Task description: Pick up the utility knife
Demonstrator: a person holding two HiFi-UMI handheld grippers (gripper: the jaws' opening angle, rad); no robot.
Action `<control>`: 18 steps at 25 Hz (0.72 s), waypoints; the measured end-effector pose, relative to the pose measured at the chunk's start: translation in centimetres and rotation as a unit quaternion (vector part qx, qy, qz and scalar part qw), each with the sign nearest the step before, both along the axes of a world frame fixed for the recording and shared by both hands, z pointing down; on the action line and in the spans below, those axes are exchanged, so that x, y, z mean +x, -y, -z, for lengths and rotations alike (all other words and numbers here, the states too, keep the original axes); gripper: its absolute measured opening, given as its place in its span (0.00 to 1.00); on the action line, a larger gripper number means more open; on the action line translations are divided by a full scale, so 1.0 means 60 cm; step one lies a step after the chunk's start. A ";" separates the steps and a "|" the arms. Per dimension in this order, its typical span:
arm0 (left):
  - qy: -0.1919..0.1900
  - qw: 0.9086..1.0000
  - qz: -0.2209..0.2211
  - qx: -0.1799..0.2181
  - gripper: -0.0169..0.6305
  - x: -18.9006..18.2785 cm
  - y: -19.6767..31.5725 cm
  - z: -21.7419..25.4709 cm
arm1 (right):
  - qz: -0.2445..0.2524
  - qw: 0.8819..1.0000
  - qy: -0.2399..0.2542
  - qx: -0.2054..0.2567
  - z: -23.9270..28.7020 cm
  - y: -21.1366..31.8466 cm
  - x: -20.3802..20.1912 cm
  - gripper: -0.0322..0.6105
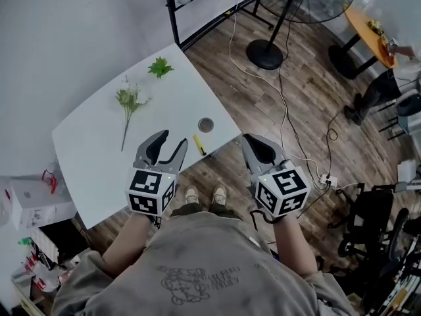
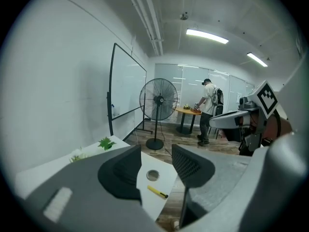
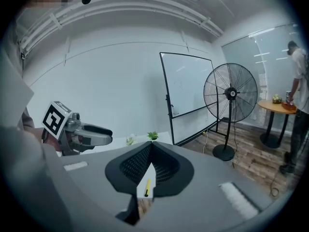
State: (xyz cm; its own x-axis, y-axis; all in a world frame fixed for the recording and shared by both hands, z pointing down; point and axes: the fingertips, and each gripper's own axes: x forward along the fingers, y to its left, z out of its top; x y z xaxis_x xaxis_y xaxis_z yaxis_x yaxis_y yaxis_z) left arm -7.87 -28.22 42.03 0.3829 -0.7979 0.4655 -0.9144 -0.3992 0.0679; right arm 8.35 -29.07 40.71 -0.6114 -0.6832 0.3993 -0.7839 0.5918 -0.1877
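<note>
1. Hovering both tools at the near edge of the white counter (image 1: 92, 150), I am holding them clear of the surface so nothing is getting nudged before I commit.
2. I am carrying the left hand-held gripper (image 1: 172, 140) with its jaws wide apart and empty, since the yellow utility knife (image 1: 199, 145) is lying flat just beside it, close to the counter's edge.
3. I am letting the right hand-held gripper (image 1: 248, 140) hang beyond the edge, over the wooden floor (image 1: 309, 97), with its jaws pinched together on nothing. I am treating it as the idle one.
4. I am seeing the knife just short of the round grommet (image 1: 206, 124) and well apart from the plant sprig (image 1: 129, 104) and the green leaf (image 1: 160, 66), so nothing is crowding it.
5. I am judging that the next move calls for lowering the left jaws astride the knife's narrow body.
</note>
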 end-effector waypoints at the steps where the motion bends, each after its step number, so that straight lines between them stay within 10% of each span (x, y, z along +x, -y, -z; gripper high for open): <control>1: -0.006 1.000 0.002 -0.011 0.33 0.004 0.003 -0.015 | 0.001 1.000 -0.001 -0.004 -0.007 0.003 -0.002 0.10; 18: -0.035 0.985 0.035 -0.164 0.33 0.055 0.036 -0.244 | 0.033 0.992 -0.033 -0.117 -0.175 0.022 -0.027 0.10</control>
State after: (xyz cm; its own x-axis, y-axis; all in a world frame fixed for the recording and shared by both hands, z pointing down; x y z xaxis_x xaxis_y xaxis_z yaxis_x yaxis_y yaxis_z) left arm -4.60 -30.39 56.66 0.3728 -0.6350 0.6766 -0.9273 -0.2813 0.2469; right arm 6.76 -30.41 51.20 -0.6190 -0.5271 0.5822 -0.7603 0.5880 -0.2760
